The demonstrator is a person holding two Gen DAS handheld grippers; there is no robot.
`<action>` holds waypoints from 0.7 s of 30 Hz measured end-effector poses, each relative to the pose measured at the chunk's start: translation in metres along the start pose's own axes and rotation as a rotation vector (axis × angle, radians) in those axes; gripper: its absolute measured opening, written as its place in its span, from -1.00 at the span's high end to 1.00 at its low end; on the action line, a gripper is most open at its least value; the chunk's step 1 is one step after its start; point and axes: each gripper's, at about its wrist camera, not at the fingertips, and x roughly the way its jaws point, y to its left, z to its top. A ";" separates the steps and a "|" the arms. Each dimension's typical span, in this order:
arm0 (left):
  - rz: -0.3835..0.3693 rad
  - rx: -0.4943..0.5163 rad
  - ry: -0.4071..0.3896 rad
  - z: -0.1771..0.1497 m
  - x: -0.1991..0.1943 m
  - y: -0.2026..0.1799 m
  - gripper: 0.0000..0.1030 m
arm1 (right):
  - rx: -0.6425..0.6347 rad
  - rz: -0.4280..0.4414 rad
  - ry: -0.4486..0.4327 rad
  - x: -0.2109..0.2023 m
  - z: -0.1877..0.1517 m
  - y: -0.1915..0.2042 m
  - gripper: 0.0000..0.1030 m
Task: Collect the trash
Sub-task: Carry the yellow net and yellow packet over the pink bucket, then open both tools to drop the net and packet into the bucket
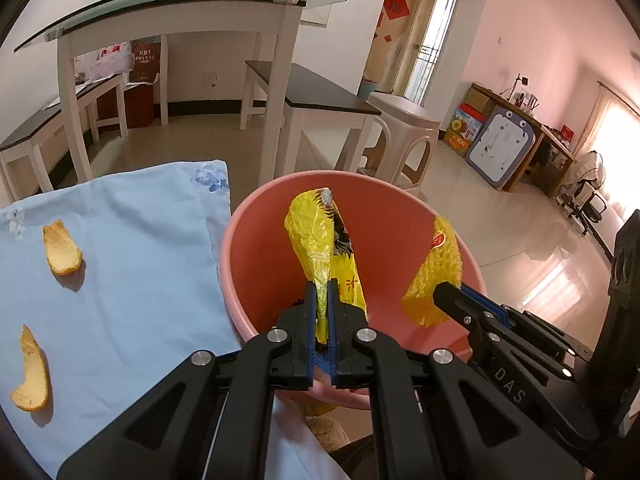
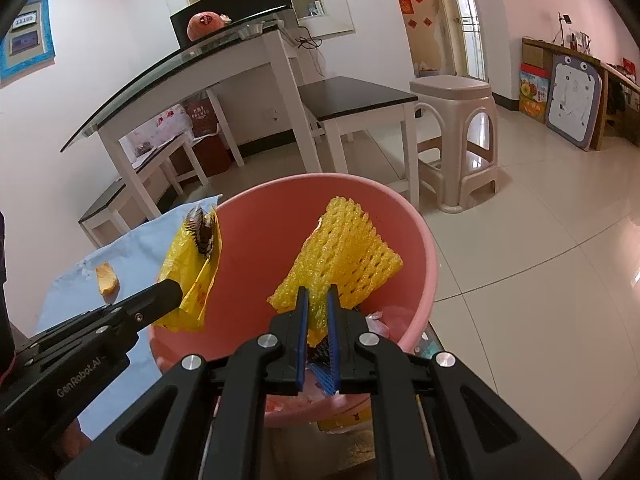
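Note:
A pink plastic basin (image 1: 248, 240) (image 2: 416, 240) stands beside a light blue cloth (image 1: 132, 248) (image 2: 68, 292). My left gripper (image 1: 322, 286) is shut on a crumpled yellow snack wrapper (image 1: 316, 232) and holds it over the basin; the wrapper also shows in the right wrist view (image 2: 196, 276). My right gripper (image 2: 318, 292) is shut on a yellow foam fruit net (image 2: 344, 256) over the basin; the net also shows in the left wrist view (image 1: 436, 268). Two orange peel pieces (image 1: 62, 248) (image 1: 34, 372) lie on the cloth; one peel piece (image 2: 106, 278) shows in the right wrist view.
A white glass-topped table (image 1: 180, 12) (image 2: 192, 72) stands behind, with dark-topped benches (image 1: 316, 92) (image 2: 356, 96) and a beige plastic stool (image 1: 404, 132) (image 2: 456, 136). Tiled floor (image 2: 540, 260) spreads to the right. Some scraps (image 2: 380, 320) lie in the basin's bottom.

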 end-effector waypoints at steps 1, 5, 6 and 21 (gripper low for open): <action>0.002 0.000 0.001 0.000 0.000 0.001 0.91 | 0.001 -0.001 0.002 0.001 0.000 0.000 0.81; 0.007 -0.009 -0.002 0.001 0.001 0.001 0.91 | 0.004 -0.004 0.001 0.001 -0.001 -0.002 0.74; 0.011 -0.010 0.004 0.002 0.001 0.001 0.91 | 0.004 -0.004 0.002 0.001 -0.001 -0.002 0.73; -0.051 -0.033 -0.049 0.006 -0.020 0.003 0.32 | -0.004 0.002 -0.031 -0.013 0.000 -0.005 0.29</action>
